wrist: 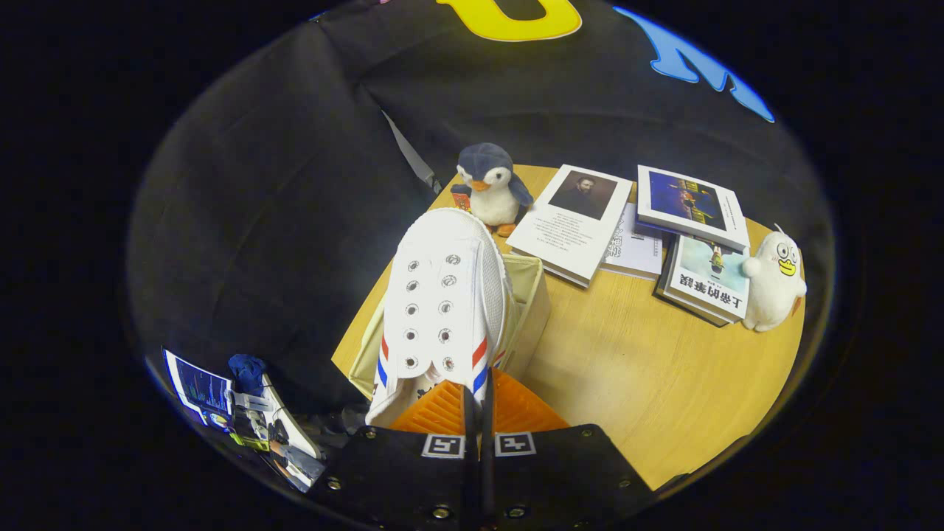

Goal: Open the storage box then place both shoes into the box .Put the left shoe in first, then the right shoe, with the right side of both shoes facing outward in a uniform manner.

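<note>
gripper clamped on shoe

Shoe: white, red-blue side stripes, lace-less, hanging toe-forward over the box.
Storage box: beige, standing open beneath it.

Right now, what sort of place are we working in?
Likely a staged test booth, not a home: black cloth wall behind a wooden table set with books and plush toys. The fingers are shut on a white shoe above the box.
</note>
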`<state>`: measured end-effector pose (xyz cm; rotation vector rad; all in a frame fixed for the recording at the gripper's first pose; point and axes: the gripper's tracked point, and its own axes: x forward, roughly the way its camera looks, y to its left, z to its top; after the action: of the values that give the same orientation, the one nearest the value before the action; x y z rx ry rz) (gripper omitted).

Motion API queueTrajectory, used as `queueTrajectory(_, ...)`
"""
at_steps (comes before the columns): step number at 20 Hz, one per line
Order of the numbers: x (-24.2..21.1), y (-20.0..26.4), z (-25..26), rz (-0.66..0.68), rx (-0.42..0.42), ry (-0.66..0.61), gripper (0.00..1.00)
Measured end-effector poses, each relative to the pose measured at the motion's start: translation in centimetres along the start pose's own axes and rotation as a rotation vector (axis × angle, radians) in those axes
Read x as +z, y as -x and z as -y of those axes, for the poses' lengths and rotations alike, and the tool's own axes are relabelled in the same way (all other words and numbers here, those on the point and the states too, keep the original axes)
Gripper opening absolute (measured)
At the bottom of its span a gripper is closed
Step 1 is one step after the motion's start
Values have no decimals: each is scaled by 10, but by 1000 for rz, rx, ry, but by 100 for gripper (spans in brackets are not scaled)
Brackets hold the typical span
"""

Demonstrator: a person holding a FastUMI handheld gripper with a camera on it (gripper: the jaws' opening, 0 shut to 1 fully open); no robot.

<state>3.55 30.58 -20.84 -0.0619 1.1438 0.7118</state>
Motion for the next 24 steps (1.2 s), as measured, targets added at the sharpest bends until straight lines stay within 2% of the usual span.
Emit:
queueTrajectory(16, 5, -69, -40, -101, -28, 106, 1)
queueTrajectory(17, 5, -72, -41, -103, -22, 105, 4)
queueTrajectory(18, 5, -71, -45, -102, -9, 101, 8)
queueTrajectory(19, 7, -70, -51, -91, 18, 94, 23)
queueTrajectory(20, 12, -69, -52, -74, 25, 91, 30)
queueTrajectory(22, 21, -58, -54, -30, 29, 100, 51)
queueTrajectory(23, 28, -47, -51, -6, 20, 111, 77)
queueTrajectory(24, 32, -39, -49, 18, 12, 120, 82)
